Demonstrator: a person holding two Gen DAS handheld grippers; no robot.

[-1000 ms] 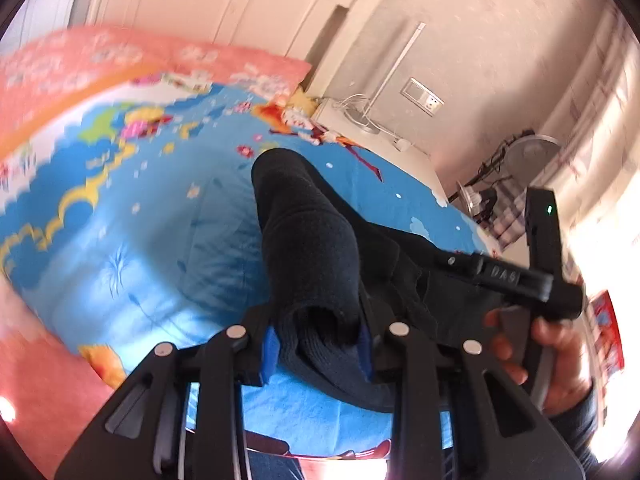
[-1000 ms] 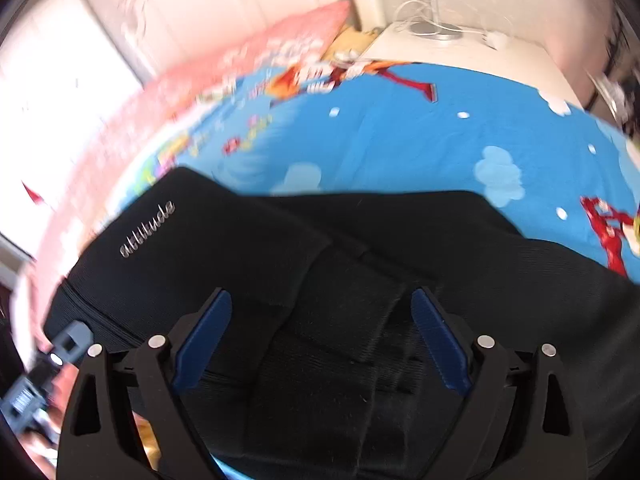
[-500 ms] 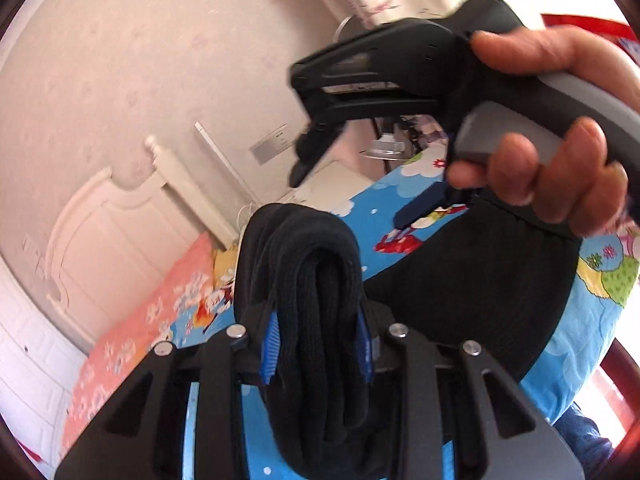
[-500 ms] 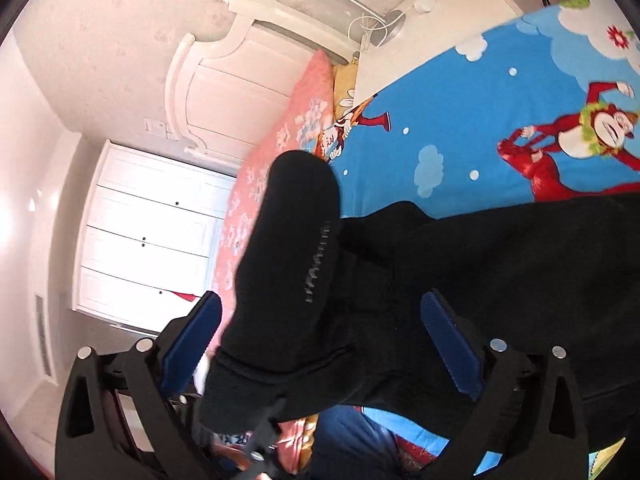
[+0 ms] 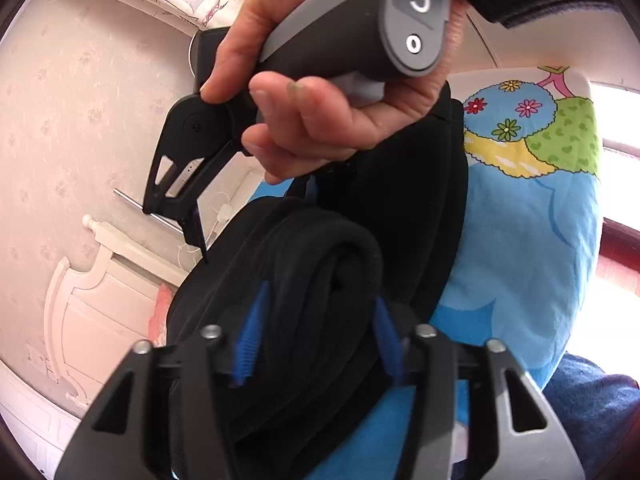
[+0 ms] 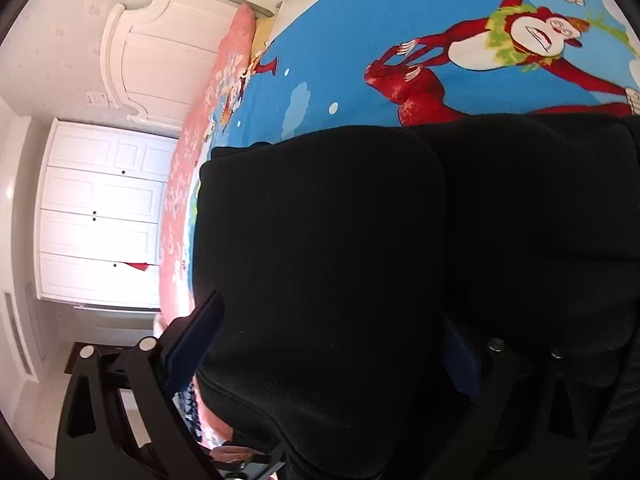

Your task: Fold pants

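Observation:
The black pants are bunched into thick folds and held up over the bed. My left gripper is shut on a rolled bundle of the pants, its blue pads pressed against both sides. In the right wrist view the pants fill the middle as a broad black fold draped between the wide-apart fingers of my right gripper, which is open. The right gripper's handle, held in a hand, hangs close above the left gripper.
The bed has a blue cartoon-print cover with a red monkey figure and a pink border. A white headboard and white wardrobe doors stand behind. A window is at the right.
Both grippers have swung up and turned with the pants. The right hand and its gripper have come closer over the left gripper, and a wide fold of cloth now lies across the right gripper's fingers.

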